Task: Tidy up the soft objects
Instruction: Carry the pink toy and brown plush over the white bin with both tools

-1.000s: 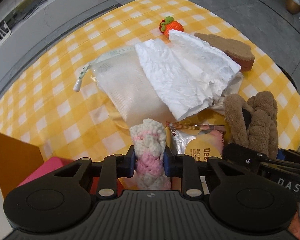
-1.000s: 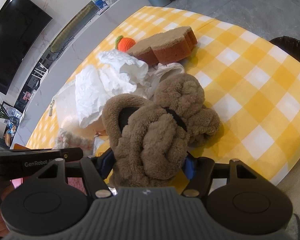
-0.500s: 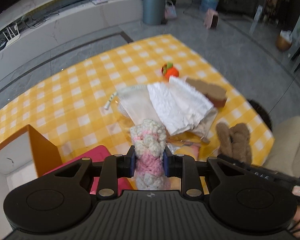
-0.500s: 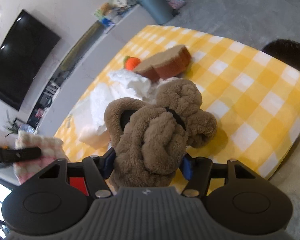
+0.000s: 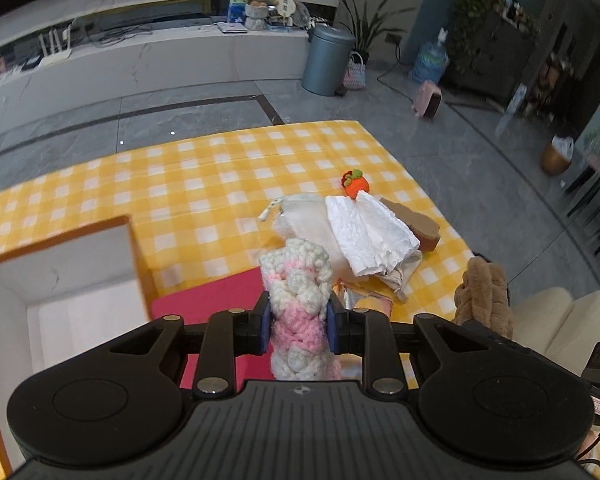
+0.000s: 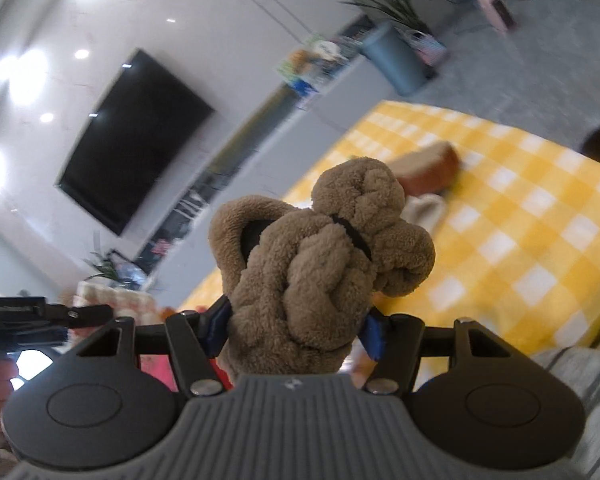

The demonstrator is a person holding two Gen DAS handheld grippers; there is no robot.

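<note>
While a yellow-checked tabletop (image 5: 204,184) fills the room's centre, the left claw (image 5: 298,326) grips a pink-and-white crocheted piece (image 5: 298,304) between narrowly set blue pads, lifted clear above a red sheet (image 5: 216,296) and beside an open orange box (image 5: 60,276). The right claw (image 6: 296,330), its jaws set wide, clamps a knotted brown plush toy (image 6: 320,256) held up off the cloth. On the tabletop lie crumpled white paper (image 5: 368,232), a mesh pouch (image 5: 304,220), a small orange crocheted fruit (image 5: 356,185) and a brown sponge wedge (image 5: 416,224), clustered near the far right corner.
</note>
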